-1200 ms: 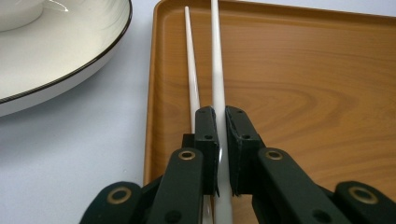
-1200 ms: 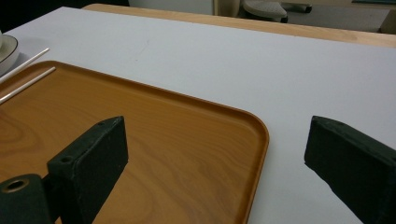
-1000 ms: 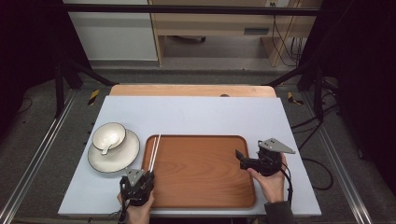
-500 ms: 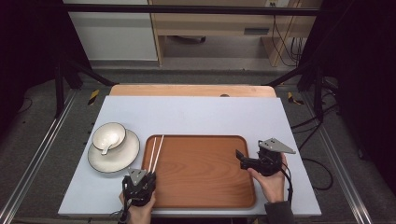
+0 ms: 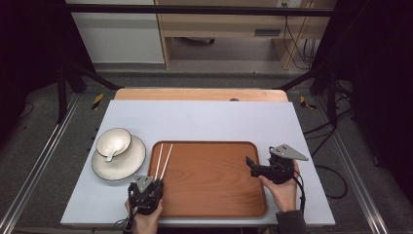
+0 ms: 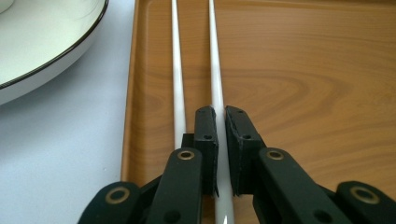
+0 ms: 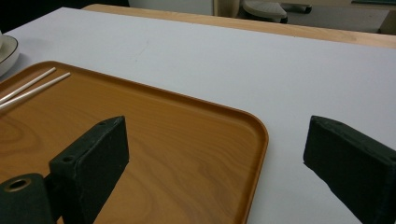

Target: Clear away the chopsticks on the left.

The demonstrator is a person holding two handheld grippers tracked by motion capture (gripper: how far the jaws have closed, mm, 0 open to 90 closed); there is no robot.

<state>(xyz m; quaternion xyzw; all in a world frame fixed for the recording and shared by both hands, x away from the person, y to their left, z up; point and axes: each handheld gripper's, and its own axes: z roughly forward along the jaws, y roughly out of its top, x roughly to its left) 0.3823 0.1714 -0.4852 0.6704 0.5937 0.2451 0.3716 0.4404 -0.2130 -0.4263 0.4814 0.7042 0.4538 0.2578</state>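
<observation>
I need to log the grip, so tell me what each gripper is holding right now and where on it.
The left gripper pinches one white chopstick near its close end. The right gripper is open, holding nothing.

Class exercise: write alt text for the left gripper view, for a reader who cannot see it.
The left gripper has its two black jaws closed on one white chopstick lying on a brown wooden tray. A second chopstick lies just left of it, and a white black-rimmed plate sits on the pale table beyond the tray's edge.
</observation>
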